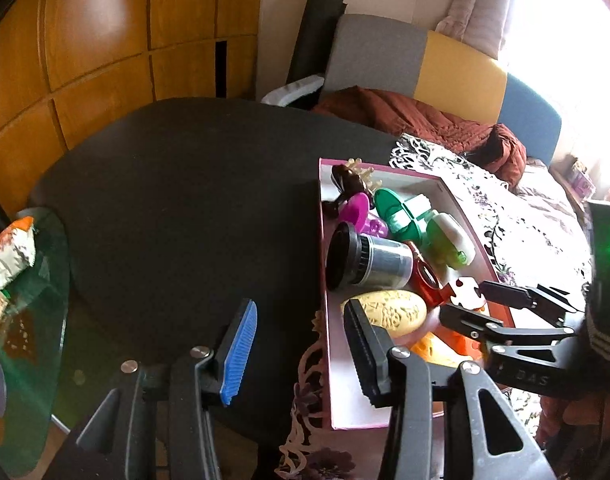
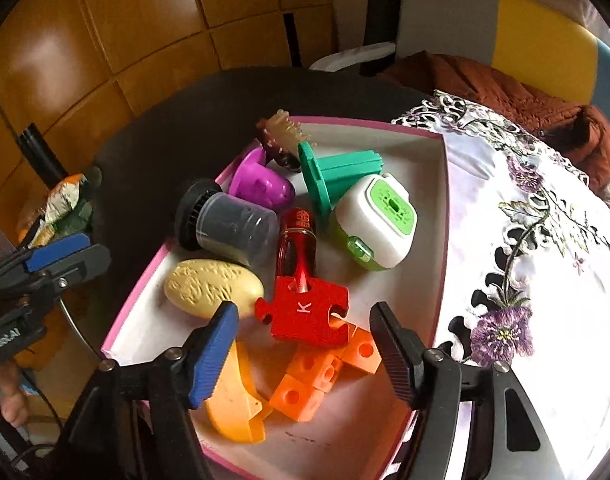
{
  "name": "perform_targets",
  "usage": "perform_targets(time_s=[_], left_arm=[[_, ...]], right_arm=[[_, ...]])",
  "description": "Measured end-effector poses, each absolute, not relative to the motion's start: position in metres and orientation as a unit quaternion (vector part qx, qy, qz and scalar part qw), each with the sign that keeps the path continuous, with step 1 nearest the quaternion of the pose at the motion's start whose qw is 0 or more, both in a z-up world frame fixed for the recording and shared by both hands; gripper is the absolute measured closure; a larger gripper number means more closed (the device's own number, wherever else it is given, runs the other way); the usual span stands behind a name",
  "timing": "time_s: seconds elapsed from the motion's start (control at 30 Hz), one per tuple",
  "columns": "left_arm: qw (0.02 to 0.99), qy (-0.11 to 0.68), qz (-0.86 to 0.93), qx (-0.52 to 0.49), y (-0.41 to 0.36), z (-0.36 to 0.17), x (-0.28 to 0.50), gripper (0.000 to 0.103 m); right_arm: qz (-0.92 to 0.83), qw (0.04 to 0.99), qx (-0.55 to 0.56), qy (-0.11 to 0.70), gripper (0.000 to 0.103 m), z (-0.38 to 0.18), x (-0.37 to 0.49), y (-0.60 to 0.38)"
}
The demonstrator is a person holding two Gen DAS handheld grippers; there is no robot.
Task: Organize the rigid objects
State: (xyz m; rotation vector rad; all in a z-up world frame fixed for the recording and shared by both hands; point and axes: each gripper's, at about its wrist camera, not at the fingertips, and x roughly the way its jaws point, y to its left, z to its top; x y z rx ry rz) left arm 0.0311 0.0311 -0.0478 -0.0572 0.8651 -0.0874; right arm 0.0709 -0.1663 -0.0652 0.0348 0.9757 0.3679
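Right tool (image 2: 305, 354) released over red puzzle piece (image 2: 305, 312), apparently just dropped; left tool (image 1: 301, 354) empty; next pickup unclear, nothing at 9 o'clock.

We see the box (image 2: 437, 216) crowded: jar (image 2: 233, 228), potato (image 2: 213, 288), red puzzle piece (image 2: 305, 312) and orange blocks (image 2: 325, 372) fill its near half. Bare floor remains by its right wall. The black tabletop (image 1: 185, 200) left of the box lies clear.
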Motion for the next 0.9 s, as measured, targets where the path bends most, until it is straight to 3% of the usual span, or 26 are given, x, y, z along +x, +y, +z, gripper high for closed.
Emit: perform_targets(time_s=[0.27,0.33,0.5,0.9], left_arm=[[0.924,0.38,-0.027,-0.003,0.018,-0.026,0.02,0.056],[0.928,0.373,-0.019,-0.001,0.013,-0.02,0.017,0.04],[0.937,0.349,-0.019,-0.014,0.006,-0.008,0.002,0.028],[0.934,0.358,0.016,0.001,-0.002,-0.012,-0.009,0.028]], right_arm=[[0.125,0.903,0.017,0.41,0.022,-0.037,0.043,-0.173],[0.111,0.91,0.015,0.398,0.018,-0.032,0.036,-0.176],[0.075,0.925,0.017,0.372,0.016,-0.022,0.016,-0.177],[0.039,0.933,0.045,0.356,0.016,-0.015,-0.006,-0.188]])
